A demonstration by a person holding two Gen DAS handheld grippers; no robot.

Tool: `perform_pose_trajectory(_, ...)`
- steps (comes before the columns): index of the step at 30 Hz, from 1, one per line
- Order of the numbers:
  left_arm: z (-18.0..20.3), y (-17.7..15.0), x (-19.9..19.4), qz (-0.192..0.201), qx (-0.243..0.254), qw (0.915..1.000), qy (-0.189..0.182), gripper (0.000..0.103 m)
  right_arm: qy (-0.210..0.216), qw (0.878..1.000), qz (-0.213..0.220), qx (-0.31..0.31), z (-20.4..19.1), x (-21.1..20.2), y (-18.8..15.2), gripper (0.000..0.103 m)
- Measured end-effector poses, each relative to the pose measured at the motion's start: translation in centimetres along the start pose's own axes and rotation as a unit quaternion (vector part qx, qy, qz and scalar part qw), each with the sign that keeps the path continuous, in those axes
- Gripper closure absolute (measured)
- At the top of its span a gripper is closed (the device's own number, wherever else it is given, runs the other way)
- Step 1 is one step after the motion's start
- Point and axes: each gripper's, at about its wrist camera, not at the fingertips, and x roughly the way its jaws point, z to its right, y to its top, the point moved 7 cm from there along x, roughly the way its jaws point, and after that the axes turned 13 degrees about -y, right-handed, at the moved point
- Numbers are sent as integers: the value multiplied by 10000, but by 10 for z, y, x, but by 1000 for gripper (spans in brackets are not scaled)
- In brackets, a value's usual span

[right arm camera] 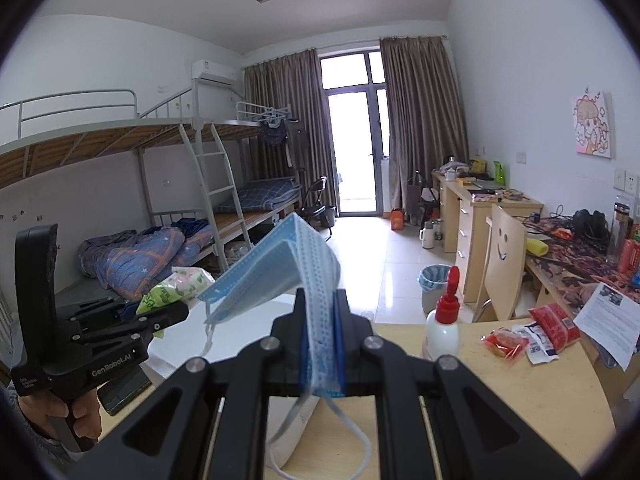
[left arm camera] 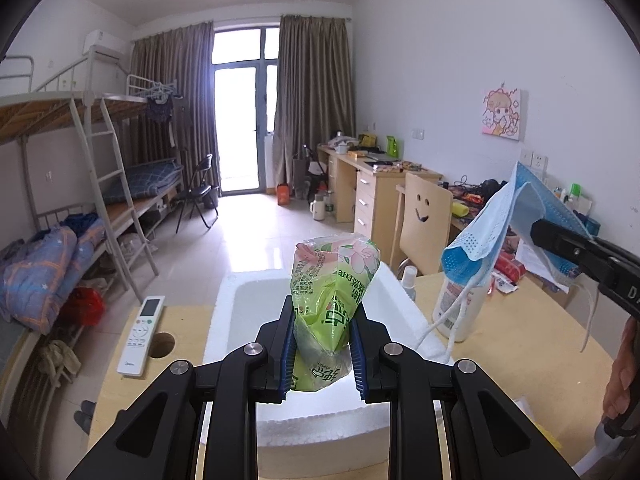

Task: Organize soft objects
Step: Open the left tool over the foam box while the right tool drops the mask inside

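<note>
Our left gripper [left arm camera: 320,344] is clamped on a green tissue pack [left arm camera: 334,280], held above the white foam box [left arm camera: 392,292] at the table's [left arm camera: 520,344] far edge. Our right gripper [right arm camera: 322,332] is pinched tight on a blue face mask [right arm camera: 276,272], its ear loops dangling over the box's right side, near the white bottle [right arm camera: 442,328].

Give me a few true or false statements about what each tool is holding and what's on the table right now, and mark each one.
1. The left tool is shut on a green tissue pack. True.
2. The right tool is open and empty. False: it is shut on a blue face mask.
3. A white foam box sits below the tissue pack. True.
4. The remote control lies inside the foam box. False: it lies on the table, beside the box.
5. The white bottle has a red cap. True.
</note>
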Motion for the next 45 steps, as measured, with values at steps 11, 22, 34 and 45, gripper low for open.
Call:
perform_pose_trajectory(11, -15, -1, 4, 35, -70, 9998, 170, 50, -50, 10000, -36, 72, 7, 3, -3, 89)
perform_pose_trajectory(22, -15, 1, -12, 319, -34, 9992, 250, 1, -64, 9999, -53, 74, 4, 1, -3, 89)
perform_pose_trajectory(34, -31, -4, -40, 484, -55, 9976, 490, 1, 163, 9998, -97, -64, -18, 11, -1, 89)
perform_pose_trajectory(45, -56, -11, -70, 636, -197, 9936, 914, 1, 604, 9976, -265, -199, -55, 26, -3, 89)
